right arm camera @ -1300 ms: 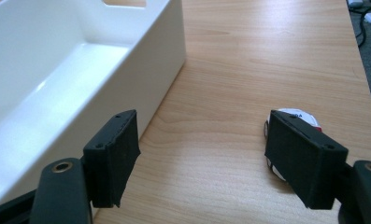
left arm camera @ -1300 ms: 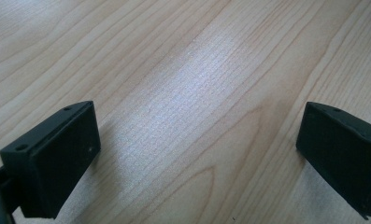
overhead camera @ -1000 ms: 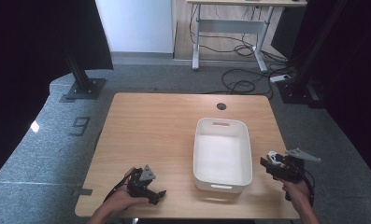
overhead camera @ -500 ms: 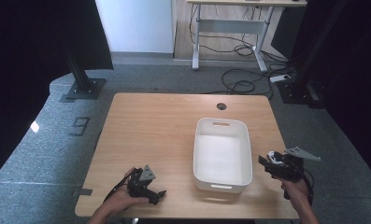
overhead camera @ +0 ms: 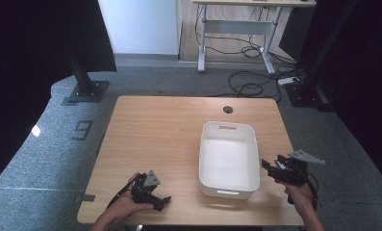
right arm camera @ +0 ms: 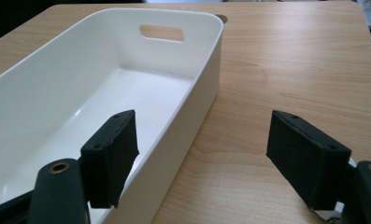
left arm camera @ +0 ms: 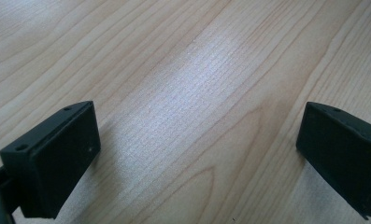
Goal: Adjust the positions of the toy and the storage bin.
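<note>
A white plastic bin (overhead camera: 229,159) with cut-out handles stands empty on the right half of the wooden table (overhead camera: 164,130). My left gripper (overhead camera: 157,199) lies low on the table near the front left edge, held by a hand, its jaws wide apart over bare wood (left arm camera: 197,140). Just right of the bin's front corner, my right gripper (overhead camera: 270,168) is open. In the right gripper view its left jaw hangs over the bin's rim (right arm camera: 192,100) and its right jaw over the table (right arm camera: 286,65).
A round cable hole (overhead camera: 228,109) sits in the table near its far edge. Beyond the table are a grey floor, a metal desk frame (overhead camera: 236,29) with cables, and black stands at both sides.
The right gripper has edged slightly toward the bin. The left gripper stays in place.
</note>
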`<action>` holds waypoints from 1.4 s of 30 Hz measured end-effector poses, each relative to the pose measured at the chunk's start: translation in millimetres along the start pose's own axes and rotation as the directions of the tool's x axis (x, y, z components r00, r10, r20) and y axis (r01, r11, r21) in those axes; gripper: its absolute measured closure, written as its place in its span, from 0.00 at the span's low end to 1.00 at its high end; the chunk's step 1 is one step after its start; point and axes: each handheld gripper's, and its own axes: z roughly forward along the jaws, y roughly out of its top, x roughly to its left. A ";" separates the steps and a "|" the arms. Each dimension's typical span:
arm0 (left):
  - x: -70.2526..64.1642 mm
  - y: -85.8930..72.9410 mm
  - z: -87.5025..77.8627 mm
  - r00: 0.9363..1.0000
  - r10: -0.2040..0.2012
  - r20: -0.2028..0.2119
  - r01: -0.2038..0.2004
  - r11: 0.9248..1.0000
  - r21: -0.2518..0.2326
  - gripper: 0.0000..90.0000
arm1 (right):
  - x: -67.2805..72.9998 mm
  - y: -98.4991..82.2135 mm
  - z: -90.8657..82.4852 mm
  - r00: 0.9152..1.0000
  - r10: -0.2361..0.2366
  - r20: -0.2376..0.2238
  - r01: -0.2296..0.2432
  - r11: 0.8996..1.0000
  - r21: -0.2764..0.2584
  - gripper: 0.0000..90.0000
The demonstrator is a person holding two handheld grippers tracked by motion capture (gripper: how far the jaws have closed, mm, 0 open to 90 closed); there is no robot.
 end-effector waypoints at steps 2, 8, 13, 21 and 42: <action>0.0 0.0 0.0 1.000 0.000 0.000 0.000 1.000 0.000 0.00 | 2.0 0.7 1.8 1.000 -0.003 -0.002 0.003 1.000 -0.001 0.27; 0.0 0.1 0.0 1.000 0.000 0.000 0.000 1.000 0.001 0.00 | 8.0 1.9 5.7 1.000 -0.015 -0.008 0.015 1.000 0.005 0.27; -0.1 0.1 0.2 1.000 -0.001 -0.001 0.001 1.000 0.000 0.00 | 12.3 3.5 9.3 1.000 -0.023 -0.011 0.023 1.000 0.008 0.27; -0.2 0.3 0.3 1.000 -0.001 -0.001 0.001 1.000 0.001 0.00 | 18.7 3.8 18.1 0.999 -0.042 -0.010 0.043 0.999 0.021 0.27; -0.2 0.3 0.3 1.000 -0.001 -0.001 0.001 1.000 0.000 0.00 | 18.9 -4.9 36.3 0.997 -0.071 0.031 0.069 0.996 0.059 0.36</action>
